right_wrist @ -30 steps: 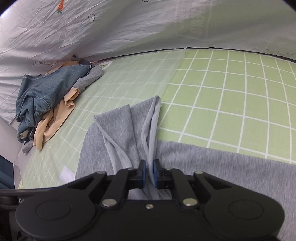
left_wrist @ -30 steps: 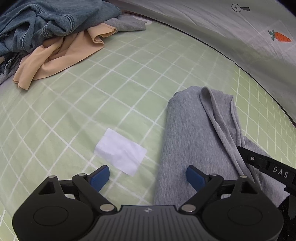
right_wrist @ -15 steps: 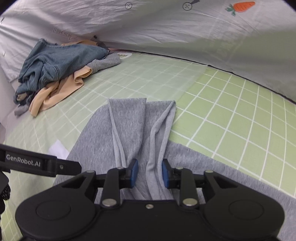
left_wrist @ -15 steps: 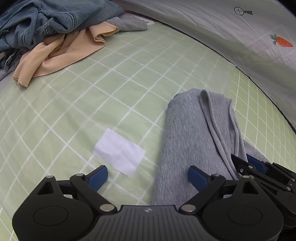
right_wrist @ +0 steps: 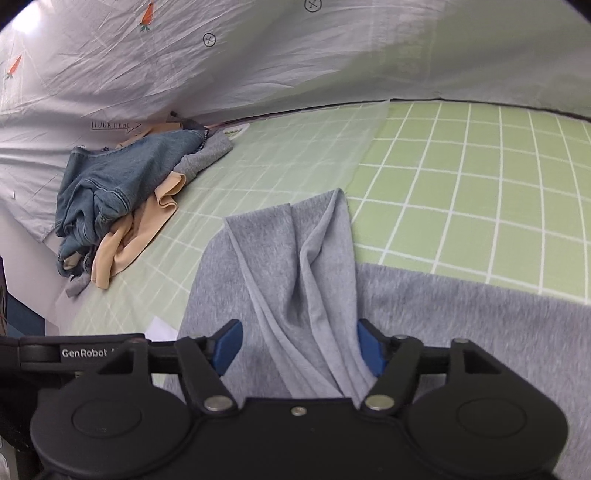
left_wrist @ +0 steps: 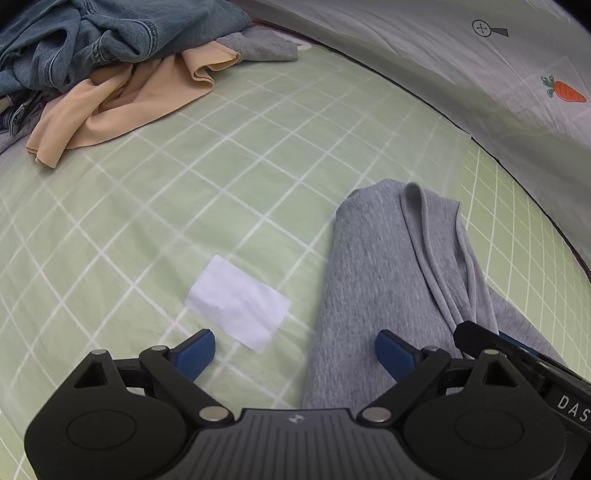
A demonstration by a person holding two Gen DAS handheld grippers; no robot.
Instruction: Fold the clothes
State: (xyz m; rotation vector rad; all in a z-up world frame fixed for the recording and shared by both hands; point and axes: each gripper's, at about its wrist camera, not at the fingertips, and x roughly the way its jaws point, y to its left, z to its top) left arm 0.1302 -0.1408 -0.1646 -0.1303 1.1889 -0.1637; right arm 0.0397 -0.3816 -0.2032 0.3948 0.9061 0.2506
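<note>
The grey top [right_wrist: 291, 266] lies on the green checked bed sheet [left_wrist: 229, 177], one side folded in over the body so it makes a narrower strip. My right gripper [right_wrist: 297, 349] sits low over that folded flap; its jaws are opening, the cloth between them but no longer pinched, I judge to leave the fold lying. My left gripper [left_wrist: 295, 350] hovers released at the top's left edge, beside a white paper slip [left_wrist: 238, 297]. Open sheet runs left toward the heap of jeans [left_wrist: 110, 33] and a peach garment [left_wrist: 133, 99]; the grey cover [left_wrist: 461, 62] hems the far side.
</note>
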